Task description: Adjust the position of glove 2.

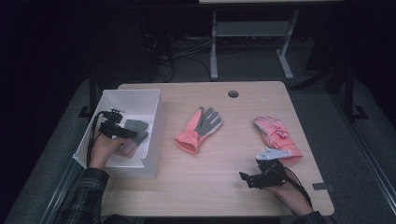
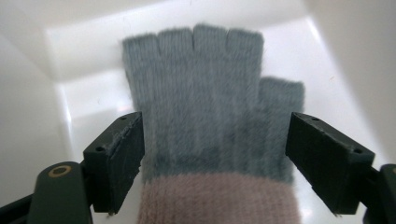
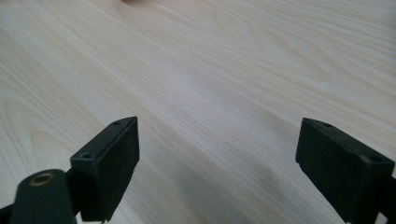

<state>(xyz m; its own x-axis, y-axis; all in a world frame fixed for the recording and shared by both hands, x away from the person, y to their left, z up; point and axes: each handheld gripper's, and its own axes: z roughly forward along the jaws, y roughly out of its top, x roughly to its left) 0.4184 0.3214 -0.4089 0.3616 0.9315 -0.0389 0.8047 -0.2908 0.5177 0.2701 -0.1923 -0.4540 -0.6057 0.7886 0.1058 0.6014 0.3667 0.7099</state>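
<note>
Reaching into the white bin [image 1: 154, 135] at the left of the table [image 1: 219, 186], the left claw [image 2: 212, 154] stands wide open, with one jaw on each side of a grey knit glove [image 2: 205, 102] with a pink cuff; the jaws do not press it. This fingerless glove lies flat on the bin floor. The right claw [image 3: 219, 163] is also wide open and holds nothing, low over bare wood near the front edge. Between the two claws, a coral glove with grey palm [image 1: 201, 128] lies on the table. Another pink glove [image 1: 276, 137] lies just beyond the right claw. No writing or brand can be read anywhere.
</note>
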